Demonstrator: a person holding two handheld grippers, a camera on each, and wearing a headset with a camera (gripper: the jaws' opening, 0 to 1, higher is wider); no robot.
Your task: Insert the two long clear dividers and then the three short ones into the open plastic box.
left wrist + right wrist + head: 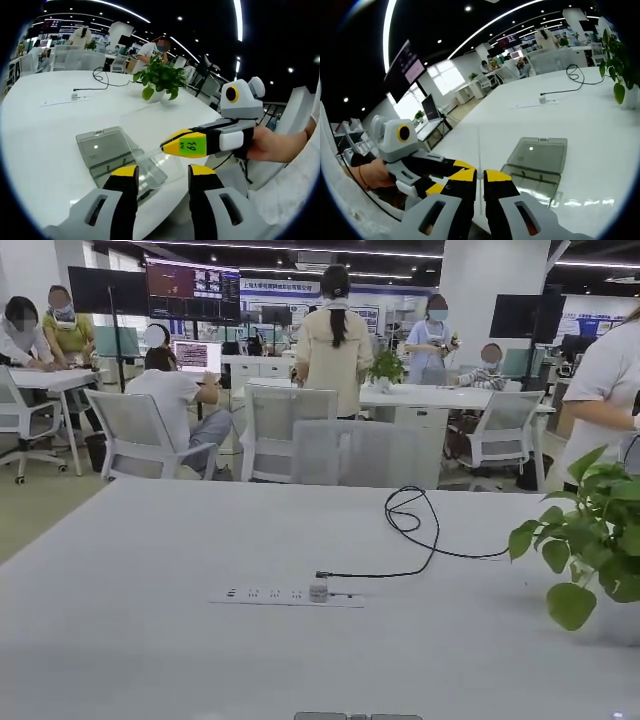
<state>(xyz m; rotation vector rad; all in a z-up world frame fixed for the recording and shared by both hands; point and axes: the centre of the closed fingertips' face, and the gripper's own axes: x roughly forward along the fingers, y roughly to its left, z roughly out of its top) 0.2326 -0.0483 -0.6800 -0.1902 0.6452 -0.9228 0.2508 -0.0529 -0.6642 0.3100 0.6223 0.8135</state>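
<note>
- White worktable [150, 640] in a busy open-plan office; open plastic box [112, 155] lying flat near the front edge, lid folded back, no divider discernible inside
- Right gripper [480, 176] closed almost fully on a long clear divider [479, 145], seen edge-on as a thin upright line between the jaws; pinched at one end, presumably to leave the rest free to drop into a slot
- Left gripper [163, 172] with jaws well apart, nothing clamped; held close beside the other tool, probably ready to steady the divider's free end
- Both tools poised near the table's front edge, short of the box; first insertion judged not yet begun
- Risk noted: thin clear sheet likely to flex or slip if gripped at one end alone
- Further back on the surface: inset power strip [285, 596] with a black cable [420, 530] looped from it, potted plant [585, 540] at the right
- Beyond: white mesh chairs [140, 430], desks, wall screens [192, 290], several people seated and standing
</note>
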